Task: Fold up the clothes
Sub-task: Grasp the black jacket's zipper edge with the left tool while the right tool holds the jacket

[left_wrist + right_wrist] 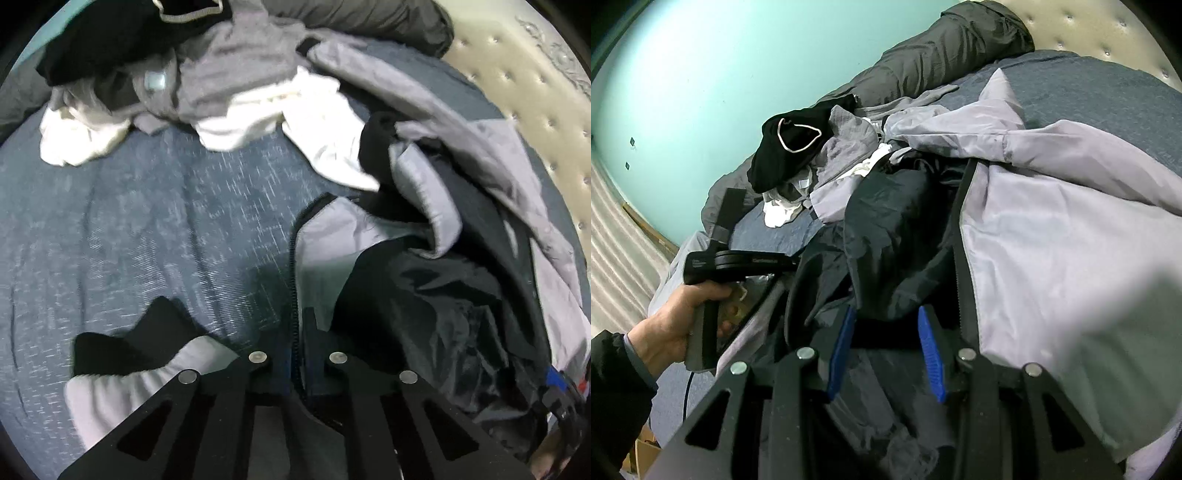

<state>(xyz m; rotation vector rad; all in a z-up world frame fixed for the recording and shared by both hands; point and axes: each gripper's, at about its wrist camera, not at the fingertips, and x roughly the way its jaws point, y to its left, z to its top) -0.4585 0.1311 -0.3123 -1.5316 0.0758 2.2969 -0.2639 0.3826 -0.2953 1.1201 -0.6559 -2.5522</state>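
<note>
The bed (129,229), with a blue-grey speckled cover, fills most of the left wrist view; its padded beige headboard (524,85) curves along the upper right. Across the bed lies the largest garment, a light grey jacket with black lining (1052,229). It is open and crumpled, the zipper running from the lower centre upward in both views, so it is not yet in a folded form.

In the upper left of the left wrist view there is a pile of other clothes (207,85): a grey piece, a white piece and a black one with pale trim. They are heaped, not stacked.

The left tongs (297,332) are nearly closed at the jacket's zipper edge, in the lower centre. I judge that they pinch this edge to lift or straighten it, but the fingertips are dark against dark cloth, so I cannot tell this for sure.

The right tongs (886,350), with blue pads, stand clearly apart over the black lining; a dark band of cloth crosses between them, but they do not clamp it.

The person's left hand (676,325) grips the other tool's handle, in the lower left.
</note>
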